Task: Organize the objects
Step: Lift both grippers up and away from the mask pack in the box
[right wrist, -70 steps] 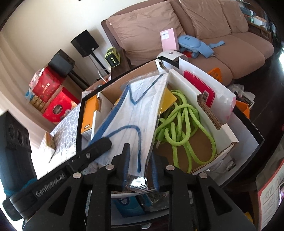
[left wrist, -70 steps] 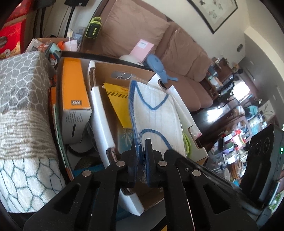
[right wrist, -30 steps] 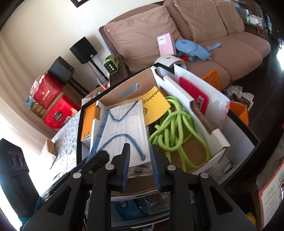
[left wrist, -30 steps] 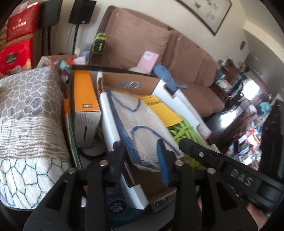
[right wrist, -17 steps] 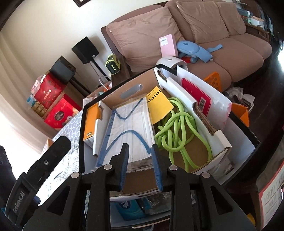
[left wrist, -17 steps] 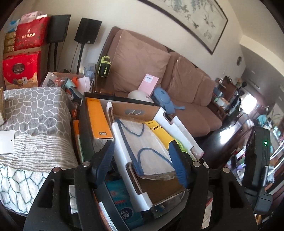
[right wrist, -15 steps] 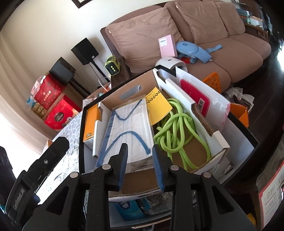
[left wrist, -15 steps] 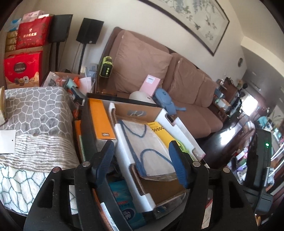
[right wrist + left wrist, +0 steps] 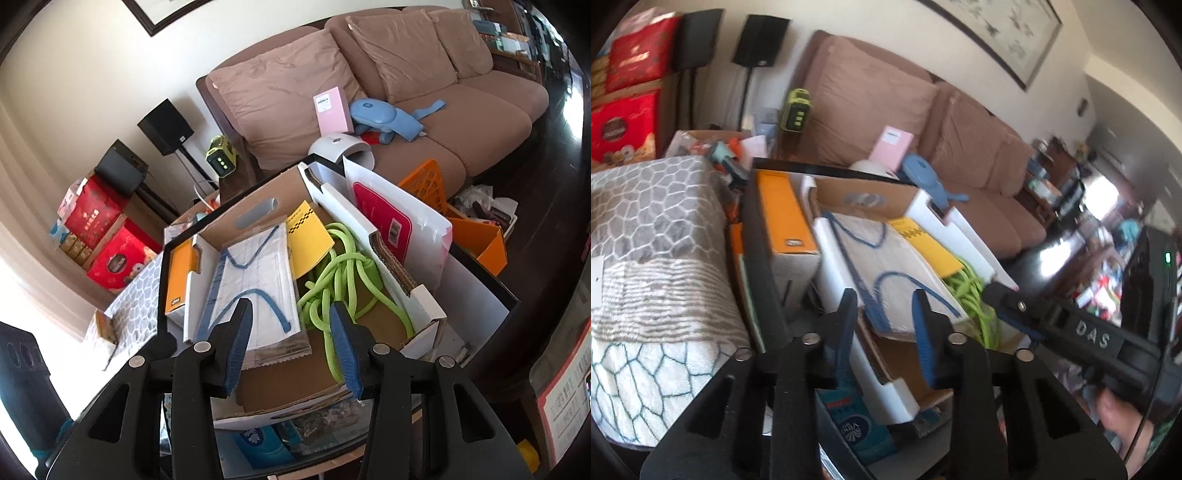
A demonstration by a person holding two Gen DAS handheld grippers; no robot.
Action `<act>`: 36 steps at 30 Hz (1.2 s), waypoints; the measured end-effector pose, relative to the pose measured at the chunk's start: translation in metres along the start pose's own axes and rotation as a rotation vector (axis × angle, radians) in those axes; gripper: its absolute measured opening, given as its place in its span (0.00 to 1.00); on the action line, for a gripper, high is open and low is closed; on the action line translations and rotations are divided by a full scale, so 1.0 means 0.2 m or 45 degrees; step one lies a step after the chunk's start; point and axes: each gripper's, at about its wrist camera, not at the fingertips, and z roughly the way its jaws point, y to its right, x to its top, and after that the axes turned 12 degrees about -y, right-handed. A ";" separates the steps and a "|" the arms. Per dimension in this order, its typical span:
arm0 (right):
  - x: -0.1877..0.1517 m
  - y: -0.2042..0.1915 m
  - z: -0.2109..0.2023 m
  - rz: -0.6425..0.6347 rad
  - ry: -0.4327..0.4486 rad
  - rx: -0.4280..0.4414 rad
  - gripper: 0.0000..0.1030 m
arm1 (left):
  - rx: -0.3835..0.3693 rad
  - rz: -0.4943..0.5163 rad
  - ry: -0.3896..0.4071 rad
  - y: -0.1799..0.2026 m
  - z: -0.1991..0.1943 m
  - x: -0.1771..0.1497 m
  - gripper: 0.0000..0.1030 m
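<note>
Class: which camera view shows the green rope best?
The right wrist view: the green rope lies coiled in plain sight inside the cardboard box. The left wrist view shows only a strip of it beside the mask packet.

We're in a home living room: brown sofa (image 9: 406, 85) with loose cushions, framed painting (image 9: 993, 33) on the wall above it, black speakers on stands (image 9: 166, 127) in the corner, red gift boxes (image 9: 110, 240) stacked by the wall. Patterned blanket (image 9: 653, 258) beside a cardboard box (image 9: 258, 218) full of household clutter.
</note>
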 end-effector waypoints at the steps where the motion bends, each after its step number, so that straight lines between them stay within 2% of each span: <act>1: 0.00 0.00 0.00 0.001 0.000 0.001 0.44 | -0.004 0.037 -0.030 0.02 0.01 0.00 0.23; 3: 0.00 0.00 0.00 0.005 0.001 0.000 0.44 | -0.028 0.105 -0.097 0.06 0.04 0.01 0.18; 9: 0.01 0.03 -0.02 0.020 0.008 0.002 0.44 | 0.016 0.201 -0.163 0.12 0.11 0.02 0.17; 20: 0.01 0.04 -0.03 0.022 0.010 0.001 0.44 | 0.084 0.217 -0.194 0.11 0.24 0.09 0.16; 27: 0.01 0.06 -0.02 0.035 0.007 -0.011 0.44 | 0.062 0.217 -0.225 0.08 0.25 0.12 0.14; 30: 0.01 0.07 -0.02 0.040 0.010 -0.011 0.44 | 0.014 0.216 -0.232 0.07 0.22 0.11 0.14; 36: 0.01 0.09 -0.03 0.056 0.019 -0.008 0.44 | -0.203 0.216 -0.308 0.02 0.13 0.13 0.14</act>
